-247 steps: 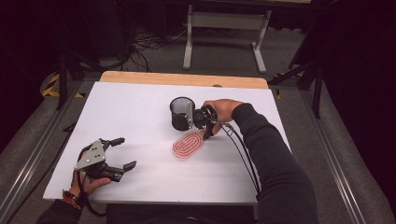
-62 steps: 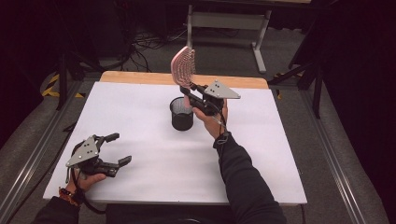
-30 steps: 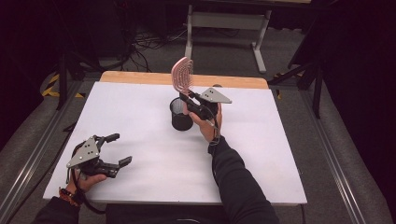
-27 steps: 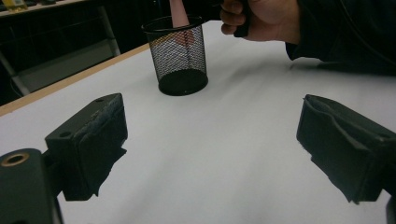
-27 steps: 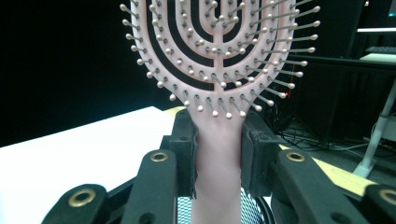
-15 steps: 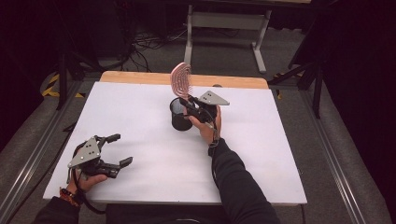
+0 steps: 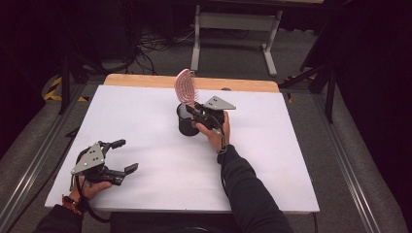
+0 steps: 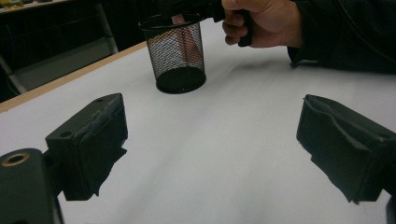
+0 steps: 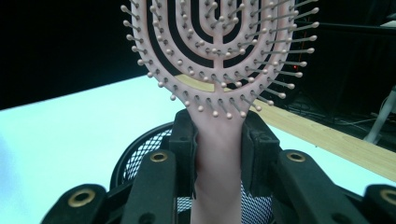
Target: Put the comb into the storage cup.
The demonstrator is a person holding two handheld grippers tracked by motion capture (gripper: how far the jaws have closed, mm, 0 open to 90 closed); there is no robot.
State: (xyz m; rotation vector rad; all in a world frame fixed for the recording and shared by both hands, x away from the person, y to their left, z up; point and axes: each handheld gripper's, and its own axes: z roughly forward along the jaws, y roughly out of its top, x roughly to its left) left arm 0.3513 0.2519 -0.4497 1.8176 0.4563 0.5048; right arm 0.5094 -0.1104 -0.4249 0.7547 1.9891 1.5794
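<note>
The left gripper (image 7: 119, 155) rests on the big white table (image 7: 145, 184) near the left, near corner. Its two black jaws stand wide apart with nothing between them. There is lots of bare white table around it, out to the left edge, the near edge and across to the middle.

In the middle, a bit toward the far side, stands a round black wire-mesh cup (image 7: 187, 121). It stands upright with its open top facing up. A strip of light wood (image 7: 141, 80) runs along the far edge of the table, just behind the cup.

The right gripper (image 7: 193, 110) is just above the cup's rim. Its jaws are pressed tight on the handle of a pink plastic hairbrush with little round-tipped bristles (image 9: 219, 51). The brush stands almost straight up. Its handle end points down into the cup and its wide oval head points up, leaning a little to the left. The right side of the table is bare out to its edge.

No words can be read on anything.
</note>
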